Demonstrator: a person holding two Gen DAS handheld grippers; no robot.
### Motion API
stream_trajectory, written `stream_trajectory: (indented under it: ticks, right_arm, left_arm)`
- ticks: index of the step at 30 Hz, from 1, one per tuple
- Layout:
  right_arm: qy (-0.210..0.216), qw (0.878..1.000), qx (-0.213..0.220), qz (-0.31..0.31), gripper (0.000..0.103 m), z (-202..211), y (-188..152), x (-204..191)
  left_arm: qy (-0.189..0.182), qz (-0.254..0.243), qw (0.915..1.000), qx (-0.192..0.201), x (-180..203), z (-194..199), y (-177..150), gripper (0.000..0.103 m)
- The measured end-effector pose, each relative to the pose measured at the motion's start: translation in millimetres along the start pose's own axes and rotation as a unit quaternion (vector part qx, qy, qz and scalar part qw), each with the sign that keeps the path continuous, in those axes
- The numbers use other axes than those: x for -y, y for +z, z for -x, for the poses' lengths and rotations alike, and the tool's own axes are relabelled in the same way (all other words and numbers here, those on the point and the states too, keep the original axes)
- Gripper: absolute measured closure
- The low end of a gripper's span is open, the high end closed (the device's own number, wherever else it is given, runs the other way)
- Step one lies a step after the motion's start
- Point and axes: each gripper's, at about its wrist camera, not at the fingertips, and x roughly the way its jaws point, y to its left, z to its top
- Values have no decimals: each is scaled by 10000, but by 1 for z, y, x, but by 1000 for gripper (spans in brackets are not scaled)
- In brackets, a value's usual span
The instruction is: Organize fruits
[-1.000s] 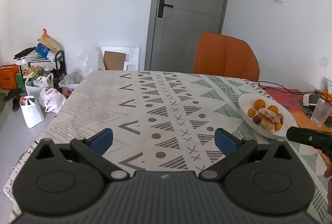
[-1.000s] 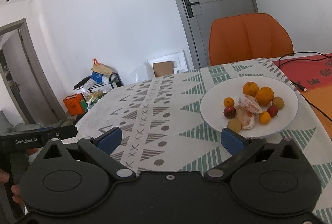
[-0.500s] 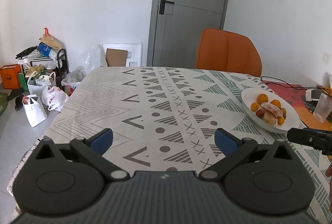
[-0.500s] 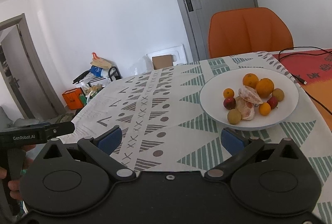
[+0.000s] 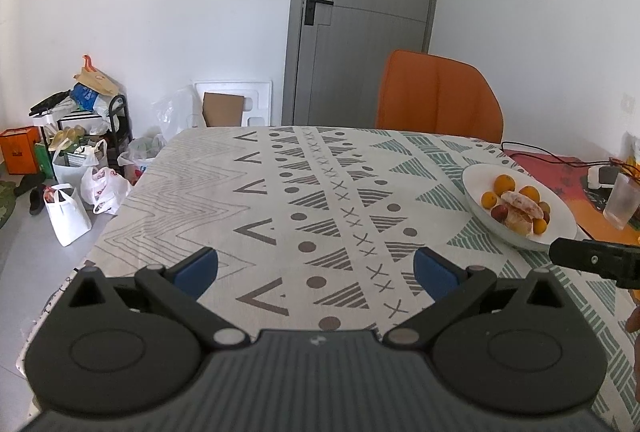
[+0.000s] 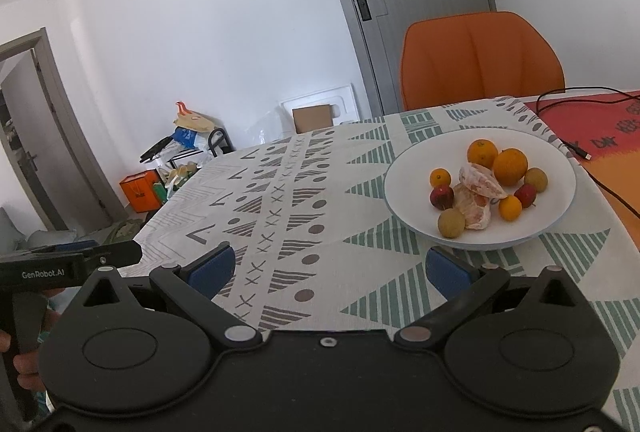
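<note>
1. Two blue pads of the left gripper (image 5: 316, 274) stand wide apart over bare tablecloth (image 5: 280, 191), holding nothing; the white plate (image 5: 476, 199) of fruit lies well off to its right, beyond the jaws' line.
2. Right gripper (image 6: 327, 270) also gapes empty; the plate (image 6: 408, 207) sits just ahead, right of centre, peeled citrus (image 6: 476, 191) amid oranges (image 6: 510, 165); the right hand is judged nearer.
</note>
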Motion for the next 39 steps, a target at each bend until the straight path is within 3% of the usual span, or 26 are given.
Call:
stream_trajectory:
  ticks: [24,28,39]
  right_arm:
    - [-312,9994,142,-64,0,0,6,6]
    - [-256,9996,89,-16,0,-3,0,6]
    - [-206,9997,132,-11,0,2,-4,9]
  left_arm:
    - [-90,44,9999,-74,-2,-2,-4,0]
    - [20,67,9997,-236,-2,-13,-3,0]
    - [28,-61,9998,-170,8,-11,-1,0]
